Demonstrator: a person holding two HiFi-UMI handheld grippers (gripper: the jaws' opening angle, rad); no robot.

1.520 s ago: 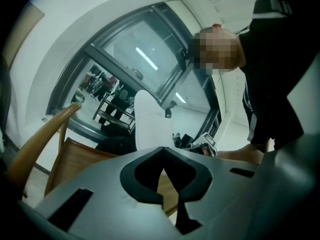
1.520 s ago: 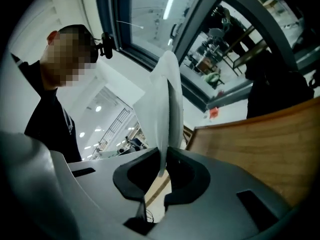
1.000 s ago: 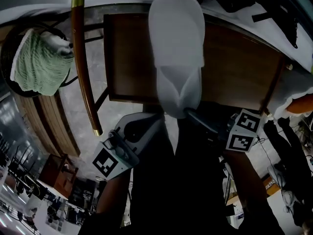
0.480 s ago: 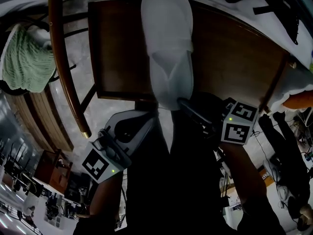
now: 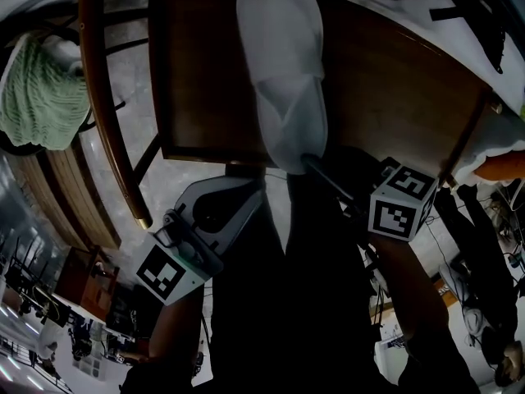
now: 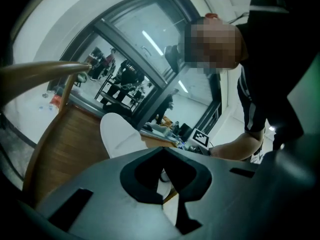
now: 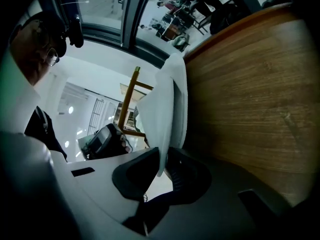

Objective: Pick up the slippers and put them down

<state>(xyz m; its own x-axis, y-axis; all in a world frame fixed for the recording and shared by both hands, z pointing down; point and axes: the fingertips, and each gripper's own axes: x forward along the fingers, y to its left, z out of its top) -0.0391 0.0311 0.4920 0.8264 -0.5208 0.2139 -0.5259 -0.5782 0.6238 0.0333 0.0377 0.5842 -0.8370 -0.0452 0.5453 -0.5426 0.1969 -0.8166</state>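
Down a little comes the right gripper (image 5: 314, 166) with the white slipper (image 5: 283, 64), so the slipper now hangs a bit closer to the brown wooden chair seat (image 5: 394, 97) than it did a second ago. This gripper is closed tight on the thin back end of the slipper, and in the right gripper view the white cloth sits pinched between its two jaws. From there the slipper stretches away over the seat, with its round toe end reaching the far edge. I cannot tell if the toe rests on the wood or hangs just above it. The left gripper (image 5: 246, 199) stays near the person's body, off the front edge of the seat and to the left of the slipper's back end. It does not touch the slipper. Its jaws are together with nothing between them, as the left gripper view shows. A curved wooden rail (image 5: 102, 97) with a gold tip runs along the left side of the seat. Farther left lies a green knitted cloth (image 5: 37, 93).
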